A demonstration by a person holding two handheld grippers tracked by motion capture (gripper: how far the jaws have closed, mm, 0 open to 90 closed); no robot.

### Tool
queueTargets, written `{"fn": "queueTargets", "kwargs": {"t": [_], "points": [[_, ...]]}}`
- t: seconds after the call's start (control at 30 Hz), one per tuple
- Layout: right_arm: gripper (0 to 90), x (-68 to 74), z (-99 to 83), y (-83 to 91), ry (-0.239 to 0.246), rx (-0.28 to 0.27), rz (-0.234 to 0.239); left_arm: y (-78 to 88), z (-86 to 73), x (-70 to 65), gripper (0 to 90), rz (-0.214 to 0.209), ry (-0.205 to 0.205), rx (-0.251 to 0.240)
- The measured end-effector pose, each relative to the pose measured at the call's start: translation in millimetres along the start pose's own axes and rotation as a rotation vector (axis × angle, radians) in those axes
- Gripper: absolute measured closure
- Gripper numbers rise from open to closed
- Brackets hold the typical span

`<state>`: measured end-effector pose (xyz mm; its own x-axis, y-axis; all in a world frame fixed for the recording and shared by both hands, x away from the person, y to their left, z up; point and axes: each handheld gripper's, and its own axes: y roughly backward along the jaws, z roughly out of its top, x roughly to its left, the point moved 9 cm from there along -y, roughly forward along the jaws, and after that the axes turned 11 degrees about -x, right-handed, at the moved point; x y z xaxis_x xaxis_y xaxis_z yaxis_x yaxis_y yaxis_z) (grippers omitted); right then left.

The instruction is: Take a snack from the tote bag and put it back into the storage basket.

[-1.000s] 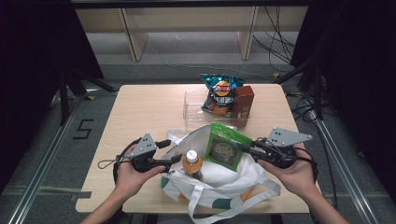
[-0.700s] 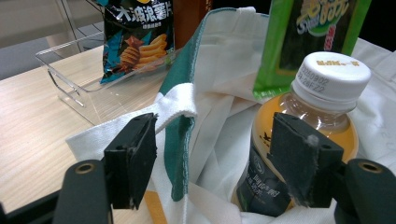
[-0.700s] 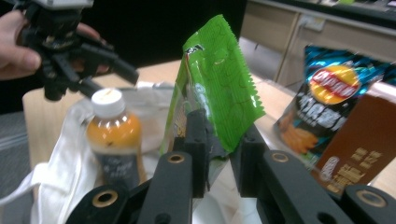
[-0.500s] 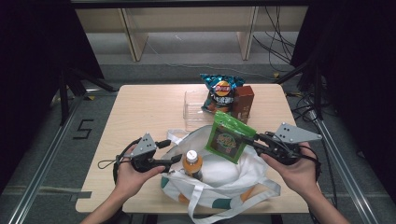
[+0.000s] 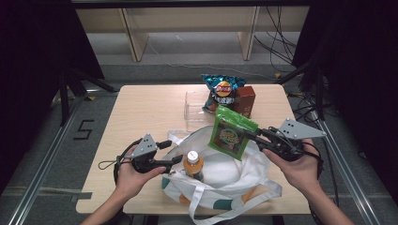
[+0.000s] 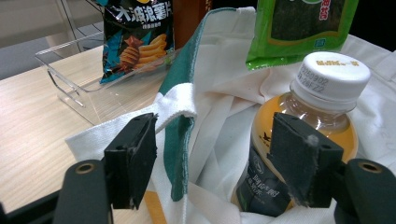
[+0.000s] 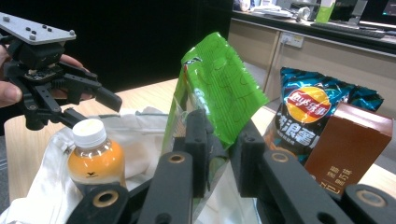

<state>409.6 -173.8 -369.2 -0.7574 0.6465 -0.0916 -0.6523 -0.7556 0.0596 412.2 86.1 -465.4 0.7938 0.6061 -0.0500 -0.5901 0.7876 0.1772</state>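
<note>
A white tote bag [image 5: 225,183] with green trim lies open at the table's near edge. An orange drink bottle [image 5: 193,164] with a white cap stands inside it. My left gripper [image 5: 177,161] is at the bag's left rim with its jaws wide apart. The rim [image 6: 180,116] hangs loosely between them, and the bottle [image 6: 327,93] stands just behind the right jaw. My right gripper [image 5: 256,135] is shut on a green snack packet [image 5: 231,133], held upright over the bag's far right side. The jaws pinch the packet [image 7: 219,88] at its lower edge.
At the far middle of the table [image 5: 145,112] a clear plastic tray [image 5: 195,110] lies beside a blue chip bag [image 5: 223,93] and a brown box [image 5: 245,101]. Shelving stands on the floor beyond the table.
The right gripper has carried the green packet slightly to the right and farther from me over the bag. The left gripper and the bottle have stayed put.
</note>
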Motion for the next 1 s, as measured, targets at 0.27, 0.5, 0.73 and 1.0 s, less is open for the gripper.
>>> {"fn": "queueTargets", "kwargs": {"t": [0.27,0.5,0.73,1.0], "points": [[79.7,-3.4,4.3,-1.9,-0.004,-0.009,-0.01,0.1,-0.2,0.1,31.2,0.005,-0.001,0.003],[79.7,-4.9,5.2,-3.8,-0.02,-0.017,-0.013,0.4,-0.3,0.5,31.2,0.006,0.006,0.004],[79.7,-7.0,7.9,-5.9,-0.017,-0.024,-0.011,0.5,-0.5,1.0,31.2,0.006,0.006,0.003],[79.7,-10.1,11.3,-8.0,-0.009,-0.037,-0.019,0.5,-0.4,0.8,31.3,0.007,0.008,0.003]]}}
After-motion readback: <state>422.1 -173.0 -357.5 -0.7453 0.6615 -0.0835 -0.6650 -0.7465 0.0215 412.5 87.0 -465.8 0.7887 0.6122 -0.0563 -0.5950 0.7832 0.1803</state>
